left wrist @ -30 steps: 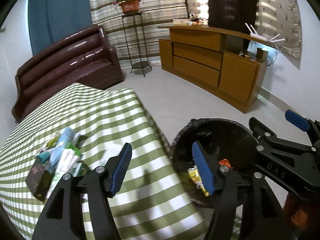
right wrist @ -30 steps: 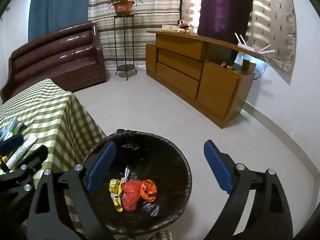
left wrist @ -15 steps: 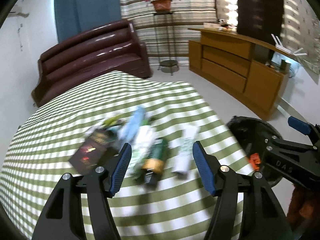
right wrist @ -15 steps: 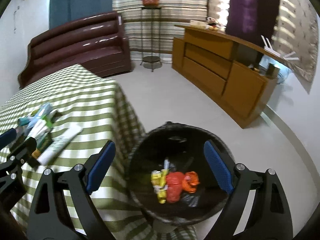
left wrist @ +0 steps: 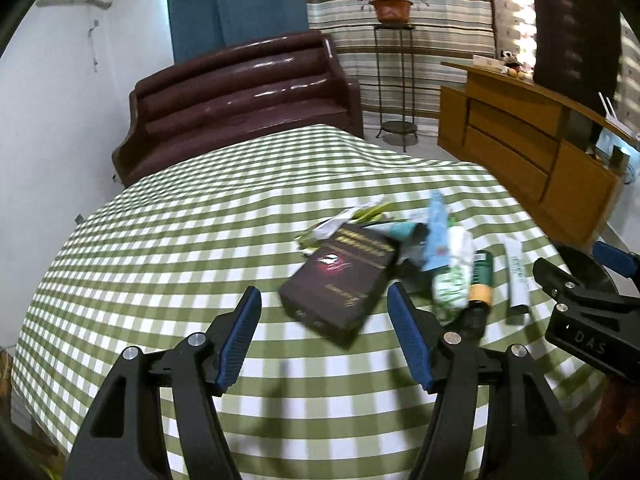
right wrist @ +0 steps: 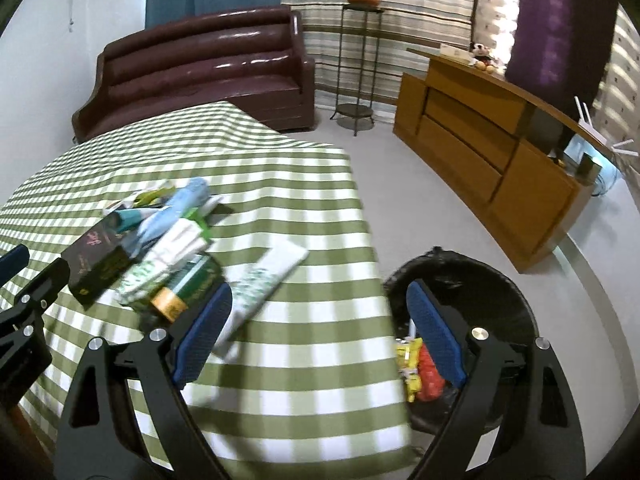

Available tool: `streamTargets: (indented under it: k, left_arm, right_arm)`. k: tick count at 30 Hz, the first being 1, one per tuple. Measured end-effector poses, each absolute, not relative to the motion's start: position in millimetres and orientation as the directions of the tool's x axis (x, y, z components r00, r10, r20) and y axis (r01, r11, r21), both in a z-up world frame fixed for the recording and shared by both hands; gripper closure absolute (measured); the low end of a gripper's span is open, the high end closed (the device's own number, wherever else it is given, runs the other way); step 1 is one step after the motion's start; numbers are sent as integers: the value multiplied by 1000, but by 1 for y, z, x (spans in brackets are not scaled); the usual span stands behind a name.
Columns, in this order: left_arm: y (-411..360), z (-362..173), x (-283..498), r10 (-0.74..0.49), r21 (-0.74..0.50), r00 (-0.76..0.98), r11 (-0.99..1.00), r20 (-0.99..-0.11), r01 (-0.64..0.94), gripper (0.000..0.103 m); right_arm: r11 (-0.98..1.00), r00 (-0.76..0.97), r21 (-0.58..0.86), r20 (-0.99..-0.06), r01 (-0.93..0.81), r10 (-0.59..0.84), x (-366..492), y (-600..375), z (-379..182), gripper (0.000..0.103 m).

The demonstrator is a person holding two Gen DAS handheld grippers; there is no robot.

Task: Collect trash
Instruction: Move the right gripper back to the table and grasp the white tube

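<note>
Left gripper: jaws apart, nothing between the pads; above the checked tablecloth, aimed at the dark box.
Right gripper: jaws wide apart, empty; straddles the table edge.
Trash pile: dark box, light blue tube, white-green packet, green-gold tube, white tube just beside, all lying on the cloth.
Bin: black-lined, on the floor beside the table; yellow and red wrappers inside.
Background: brown sofa, wooden cabinet.

A heap of packets lies on the table at left-centre frame, the bin stands lower right, apparently holding wrappers.
</note>
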State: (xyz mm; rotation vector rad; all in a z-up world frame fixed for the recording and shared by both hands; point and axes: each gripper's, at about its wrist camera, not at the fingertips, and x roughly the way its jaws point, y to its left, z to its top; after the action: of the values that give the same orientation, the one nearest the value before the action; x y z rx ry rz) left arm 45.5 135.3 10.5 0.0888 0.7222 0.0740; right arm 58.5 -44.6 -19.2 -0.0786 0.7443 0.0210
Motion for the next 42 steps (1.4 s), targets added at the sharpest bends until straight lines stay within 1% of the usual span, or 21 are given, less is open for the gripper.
streamTargets:
  k: [3,4,5,7,10,12,14,21,24,25,26,27,30,31,34,37,42]
  left_arm:
    - [144,9,45,98,95,745,994,-660,-46,39]
    - [146,8,45,97,92,744,995,-661,-48,39]
    - [149,7,45,96,88,743,995,-662,-50,39]
    - [153,7,45,94,82,742,995,-664,-54,39]
    - [163,6,45,92,70,740,996,-667,-60,39]
    - [165,6,45,90,65,738,996,-669,-62,39]
    - [169,5,45,87,60,737,996,-670,-62,39]
    - [170,4,47,73,52,734,997,-675,-52,39]
    - [170,3,47,70,51,731,998,-678,-48,39]
    - [170,3,47,70,52,730,998,-679,-47,39]
    - [170,3,48,69,52,730,998,-680,-46,39]
    - [170,3,48,69,53,729,998,-681,-45,39]
    - [170,2,50,68,57,727,998,-683,-40,36]
    - [169,2,51,68,60,726,998,-684,-38,36]
    - [167,1,57,62,60,723,998,-688,-28,35]
    - [164,0,61,69,79,718,997,-693,-19,32]
    - [156,-1,67,26,70,719,997,-695,31,32]
  right_arm:
    - [995,726,-84,-687,-55,-18,65,-32,-21,18]
    - [995,722,-87,-691,-57,-19,66,-30,-22,23]
    - [994,711,-88,-703,-60,-20,69,-26,-24,25]
    - [994,695,-91,-718,-59,-24,73,-22,-27,27]
    - [994,680,-96,-733,-59,-30,76,-21,-30,35]
    - [993,674,-99,-738,-58,-34,75,-23,-32,38]
    - [994,666,-93,-746,-58,-31,76,-28,-33,42]
    - [995,667,-78,-745,-59,-18,74,-36,-31,44]
    - [994,671,-83,-741,-67,-16,76,-36,-30,49]
    - [994,672,-84,-741,-71,-15,77,-36,-29,52]
    - [994,670,-79,-742,-80,-5,78,-36,-30,59]
    - [994,666,-71,-746,-86,4,79,-35,-30,61]
    - [993,652,-55,-758,-106,27,81,-33,-33,76]
    - [992,649,-52,-760,-111,33,81,-33,-34,84]
    - [991,651,-52,-758,-121,40,80,-34,-35,85]
    - [992,655,-47,-754,-121,44,79,-37,-36,85]
    - [992,657,-28,-752,-121,58,81,-42,-34,85]
